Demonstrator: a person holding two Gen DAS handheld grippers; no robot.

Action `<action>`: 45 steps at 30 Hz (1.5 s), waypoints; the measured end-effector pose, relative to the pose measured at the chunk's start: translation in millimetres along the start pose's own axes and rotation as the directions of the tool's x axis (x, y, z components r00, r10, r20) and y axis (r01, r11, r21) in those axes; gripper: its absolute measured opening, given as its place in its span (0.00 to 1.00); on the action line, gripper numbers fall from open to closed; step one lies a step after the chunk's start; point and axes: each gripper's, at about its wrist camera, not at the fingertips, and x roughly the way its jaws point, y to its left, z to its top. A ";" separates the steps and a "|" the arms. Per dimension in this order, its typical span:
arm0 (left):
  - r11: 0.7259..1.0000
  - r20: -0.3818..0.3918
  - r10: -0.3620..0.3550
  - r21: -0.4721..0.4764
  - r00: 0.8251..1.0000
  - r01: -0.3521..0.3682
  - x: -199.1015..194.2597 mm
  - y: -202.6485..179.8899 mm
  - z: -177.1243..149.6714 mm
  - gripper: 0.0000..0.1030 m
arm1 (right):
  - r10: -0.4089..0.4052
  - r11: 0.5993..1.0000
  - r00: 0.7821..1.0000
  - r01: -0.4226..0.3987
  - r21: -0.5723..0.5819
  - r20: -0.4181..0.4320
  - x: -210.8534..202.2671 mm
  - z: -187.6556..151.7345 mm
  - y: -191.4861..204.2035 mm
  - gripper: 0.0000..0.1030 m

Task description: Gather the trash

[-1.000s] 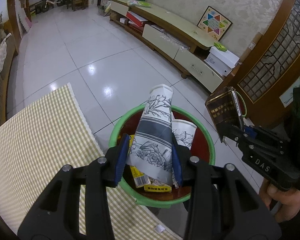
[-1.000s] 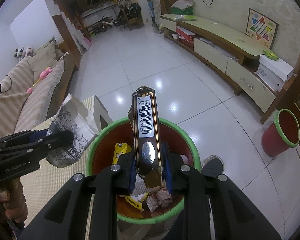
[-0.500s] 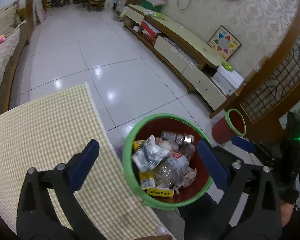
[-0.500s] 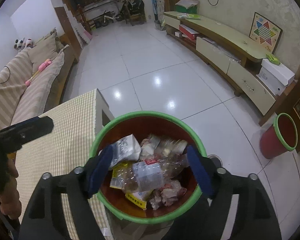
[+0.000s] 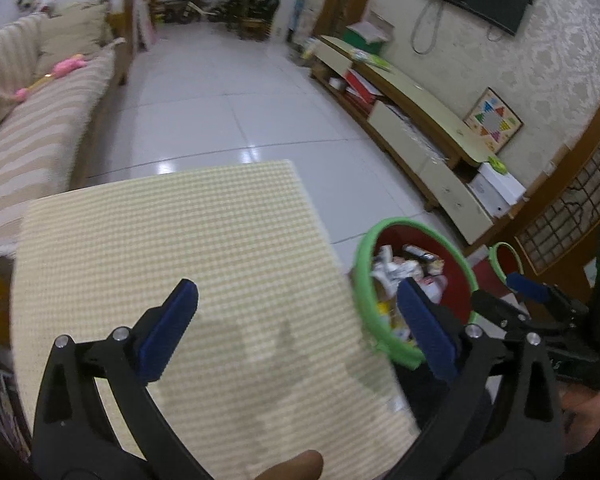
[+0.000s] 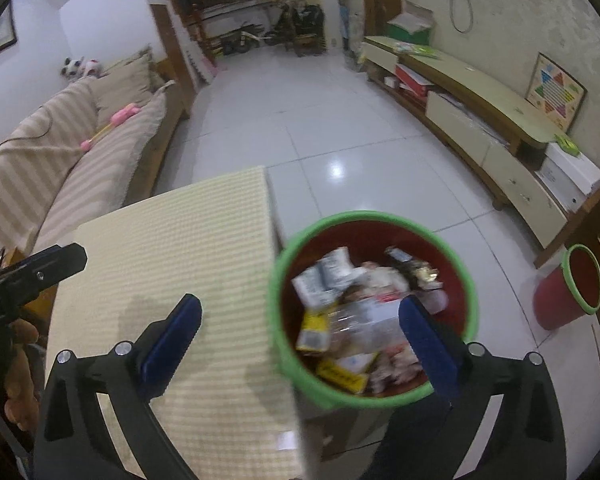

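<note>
Both grippers are empty. The left gripper (image 5: 296, 328) has its jaws spread wide, having just been opening, with nothing between them; it hangs over the checked cloth of the table (image 5: 160, 240). The right gripper (image 6: 300, 338) has likewise just been opening; its jaws stand wide over the table edge and the bin, gripping nothing.

The trash (image 6: 364, 312) lies in the red bin with the green rim (image 6: 374, 216), which stands on the floor just beside the table's right edge. Cartons, a clear bottle, wrappers and crumpled paper fill its bottom.

The visible table top carries no loose litter in either view. Judgement: collection appears complete or nearly so; areas outside the two views cannot be checked. A second, smaller bin (image 6: 580, 284) stands well apart, contents not visible.
</note>
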 end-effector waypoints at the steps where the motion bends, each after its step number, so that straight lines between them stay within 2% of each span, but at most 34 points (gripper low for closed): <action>1: 1.000 0.009 0.016 -0.005 1.000 -0.016 -9.4 8.9 -6.3 0.95 | 0.015 1.000 1.000 -0.015 -0.009 0.010 -2.0 -3.1 11.1 0.92; 5: 0.998 0.032 0.049 -0.045 0.998 -0.048 -38.3 36.9 -27.4 0.95 | 0.061 0.997 0.997 -0.058 -0.045 0.055 -11.5 -17.3 51.3 0.92; 12: 0.990 0.023 0.116 -0.089 0.993 -0.114 -79.4 78.1 -75.2 0.95 | 0.042 0.994 0.988 -0.026 -0.104 0.150 -32.1 -43.1 112.5 0.92; 17: 0.981 0.031 0.149 -0.131 0.988 -0.144 -95.3 93.8 -101.4 0.95 | 0.016 0.993 0.982 0.006 -0.116 0.188 -40.9 -62.4 129.4 0.92; 20: 0.968 0.066 0.212 -0.150 0.975 -0.200 -104.0 99.6 -116.7 0.95 | 0.004 0.993 0.978 0.021 -0.116 0.210 -47.0 -77.0 135.7 0.92; 24: 0.964 0.131 0.248 -0.126 0.960 -0.232 -114.4 98.9 -129.6 0.95 | -0.007 0.989 0.974 0.040 -0.139 0.226 -52.4 -93.6 151.8 0.92; 28: 0.954 0.142 0.290 -0.127 0.946 -0.273 -122.2 100.9 -139.3 0.95 | -0.007 0.985 0.976 0.045 -0.168 0.219 -55.6 -104.0 163.5 0.92; 35: 0.933 0.167 0.337 -0.191 0.926 -0.305 -138.2 112.4 -151.0 0.95 | 0.015 0.982 0.974 0.028 -0.186 0.227 -65.0 -114.0 174.6 0.93; 45: 0.925 0.185 0.354 -0.215 0.917 -0.314 -148.2 115.0 -159.4 0.95 | 0.062 0.978 0.973 -0.015 -0.208 0.221 -69.4 -117.9 179.4 0.93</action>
